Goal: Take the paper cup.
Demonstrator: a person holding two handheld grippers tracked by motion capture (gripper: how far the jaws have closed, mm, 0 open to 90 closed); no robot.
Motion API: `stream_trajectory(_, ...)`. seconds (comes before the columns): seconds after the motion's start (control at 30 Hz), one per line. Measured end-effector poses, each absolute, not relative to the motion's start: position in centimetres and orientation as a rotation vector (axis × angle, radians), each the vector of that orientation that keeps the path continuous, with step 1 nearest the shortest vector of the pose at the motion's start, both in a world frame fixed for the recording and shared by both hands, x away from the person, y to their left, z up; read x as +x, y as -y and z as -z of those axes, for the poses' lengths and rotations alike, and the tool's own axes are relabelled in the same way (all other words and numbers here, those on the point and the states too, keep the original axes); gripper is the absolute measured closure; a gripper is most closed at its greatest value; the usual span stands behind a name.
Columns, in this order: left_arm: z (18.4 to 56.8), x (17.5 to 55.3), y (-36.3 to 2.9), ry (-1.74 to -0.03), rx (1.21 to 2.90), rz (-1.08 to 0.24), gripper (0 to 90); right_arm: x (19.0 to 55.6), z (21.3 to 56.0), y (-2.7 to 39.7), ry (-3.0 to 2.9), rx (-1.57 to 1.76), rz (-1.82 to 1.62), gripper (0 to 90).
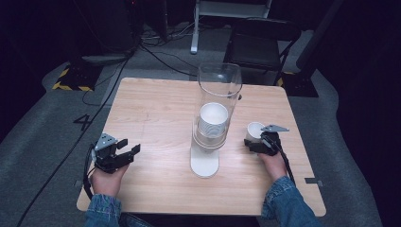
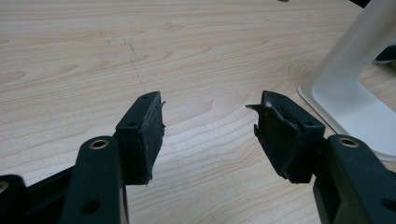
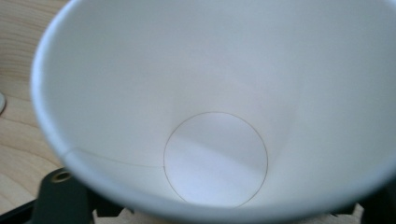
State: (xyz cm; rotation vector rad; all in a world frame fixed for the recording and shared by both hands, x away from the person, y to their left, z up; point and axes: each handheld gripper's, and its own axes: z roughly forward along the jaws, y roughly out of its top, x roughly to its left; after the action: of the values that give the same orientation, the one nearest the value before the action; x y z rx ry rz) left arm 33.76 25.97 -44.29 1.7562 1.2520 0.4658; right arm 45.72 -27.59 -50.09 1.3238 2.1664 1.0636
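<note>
We hold a white paper cup [image 1: 255, 131] clamped in our right gripper [image 1: 263, 143], just right of the clear plastic dispenser tube [image 1: 218, 101] on the pale wooden table [image 1: 156, 118], our left gripper [image 1: 124, 150] gaping empty, and squeezing too hard could crush the thin wall.

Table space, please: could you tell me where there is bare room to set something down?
The far-left stretch of the table, from the left tongs to the back edge, is bare, as is the near strip before the dispenser base. It is tighter between the cup dispenser and the right tongs gripping a paper cup.
</note>
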Motion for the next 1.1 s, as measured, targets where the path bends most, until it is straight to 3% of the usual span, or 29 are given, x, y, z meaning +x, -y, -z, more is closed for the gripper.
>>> stream_trajectory(0.2, 44.3, 33.8, -25.9, -1.250, 1.762, -0.467, 41.2, 45.2, 49.2, 27.9, -2.161, 1.323, -1.101, 15.2)
stream_trajectory(1.1, 44.8, 30.6, -24.4, -1.124, 1.873, -0.456, 34.9, 37.2, 43.1, 33.1, -2.066, 1.057, -1.328, 13.7)
